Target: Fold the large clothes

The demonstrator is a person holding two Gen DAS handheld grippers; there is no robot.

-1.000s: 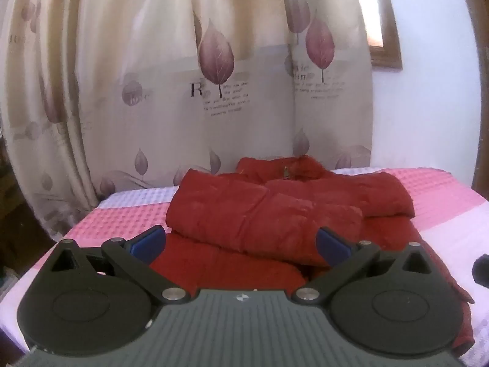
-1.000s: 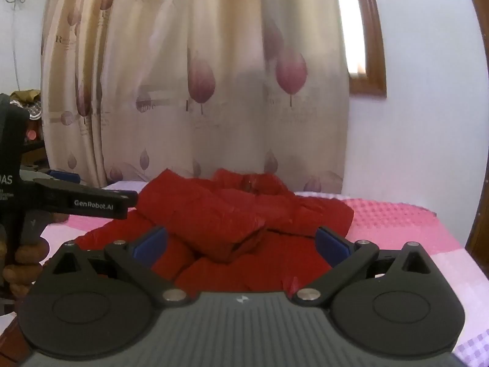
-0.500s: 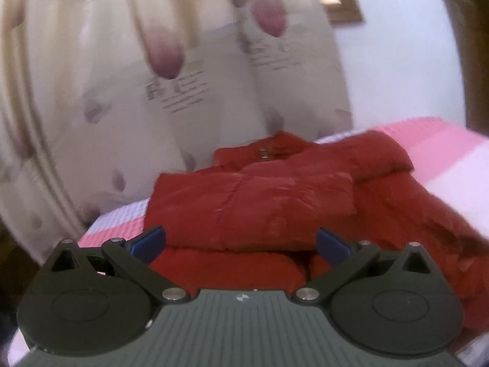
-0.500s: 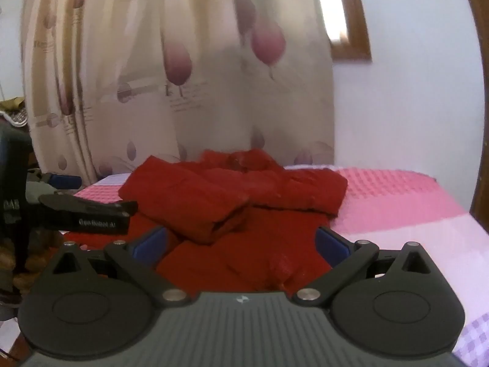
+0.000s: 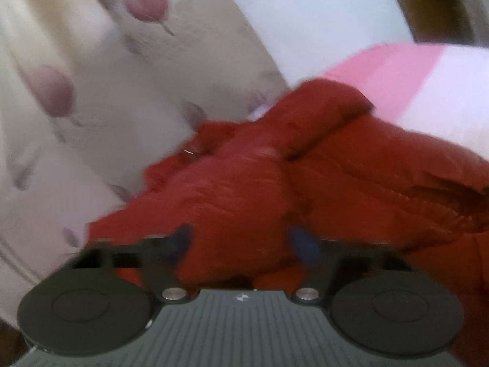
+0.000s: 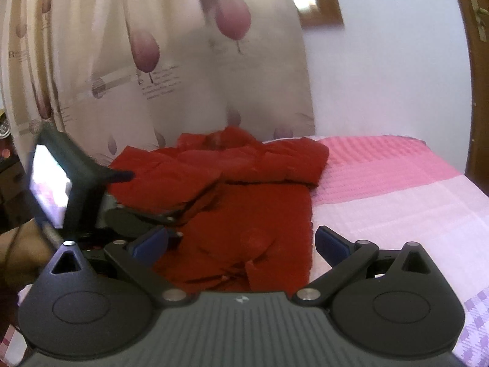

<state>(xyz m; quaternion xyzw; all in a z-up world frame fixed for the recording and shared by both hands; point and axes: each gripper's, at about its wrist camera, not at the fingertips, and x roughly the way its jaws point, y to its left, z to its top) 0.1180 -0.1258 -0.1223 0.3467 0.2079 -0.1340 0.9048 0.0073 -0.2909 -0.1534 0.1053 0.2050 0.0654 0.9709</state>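
A cream curtain printed with purple leaf motifs and small text filled the upper left and centre of the right wrist view; in the left wrist view it appeared blurred across the left half. To its right ran a plain white wall, with a brown wooden window frame at the upper centre. A brown door edge bearing a brass handle occupied the far right. A bedspread in pink, white and lilac-check bands covered the bed at the lower right.
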